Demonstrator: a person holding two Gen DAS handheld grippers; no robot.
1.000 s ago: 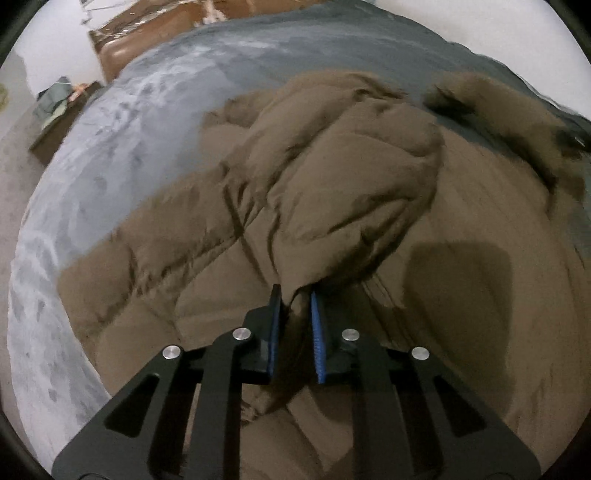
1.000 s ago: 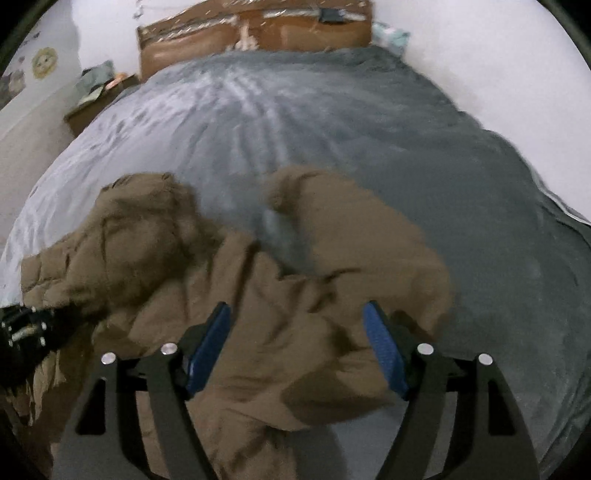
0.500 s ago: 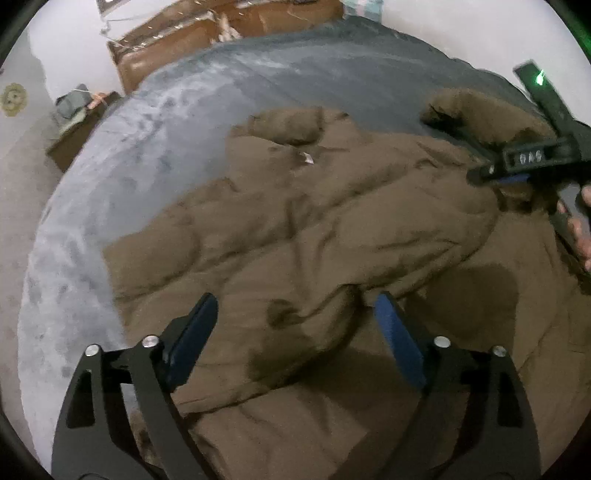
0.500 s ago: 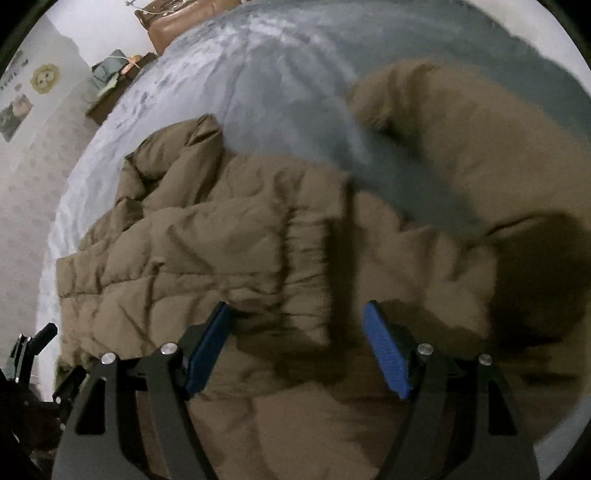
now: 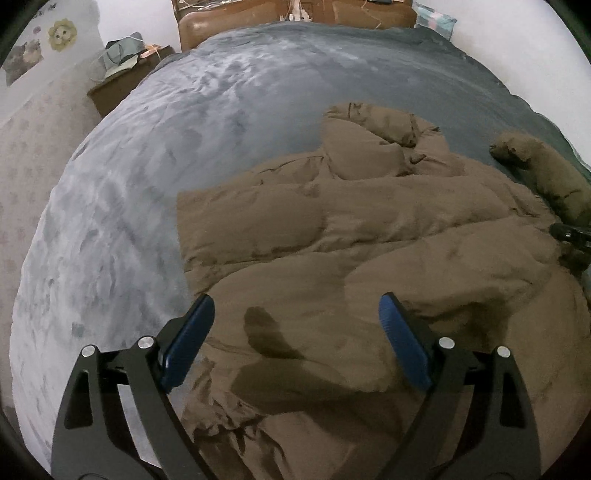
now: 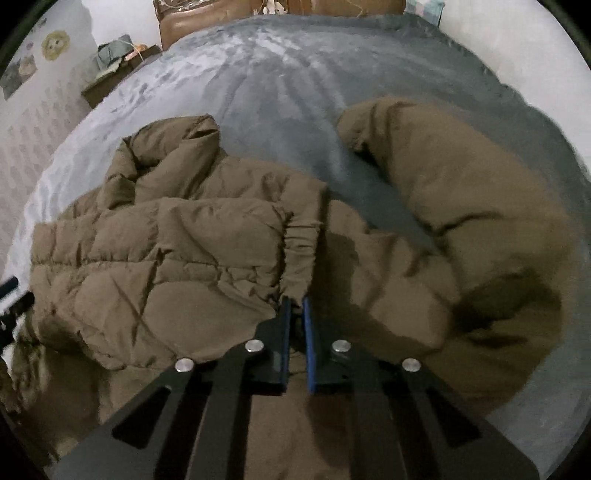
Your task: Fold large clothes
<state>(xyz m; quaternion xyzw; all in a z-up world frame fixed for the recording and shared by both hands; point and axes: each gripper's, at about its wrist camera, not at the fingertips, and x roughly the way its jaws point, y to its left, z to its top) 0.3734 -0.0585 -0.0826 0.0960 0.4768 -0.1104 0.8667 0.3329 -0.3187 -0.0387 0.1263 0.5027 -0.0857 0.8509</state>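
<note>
A brown puffer jacket lies spread on the grey bed cover. One sleeve is folded across its body, and that sleeve's elastic cuff lies at the tips of my right gripper. My right gripper is shut on the lower edge of that cuff. The other sleeve curves out to the right on the cover. Over the jacket's lower left part, my left gripper hangs open with nothing between its blue pads. In the left wrist view, the right gripper shows at the right edge.
A brown headboard runs along the far end of the bed. A dark nightstand with clutter stands at the far left by the wall. A pillow lies at the far right corner. Grey cover stretches beyond and left of the jacket.
My left gripper let go of the jacket fold, opened wide and drew away to the left. The folded sleeve now lies flat. My right gripper came down and shut on the cuff.
</note>
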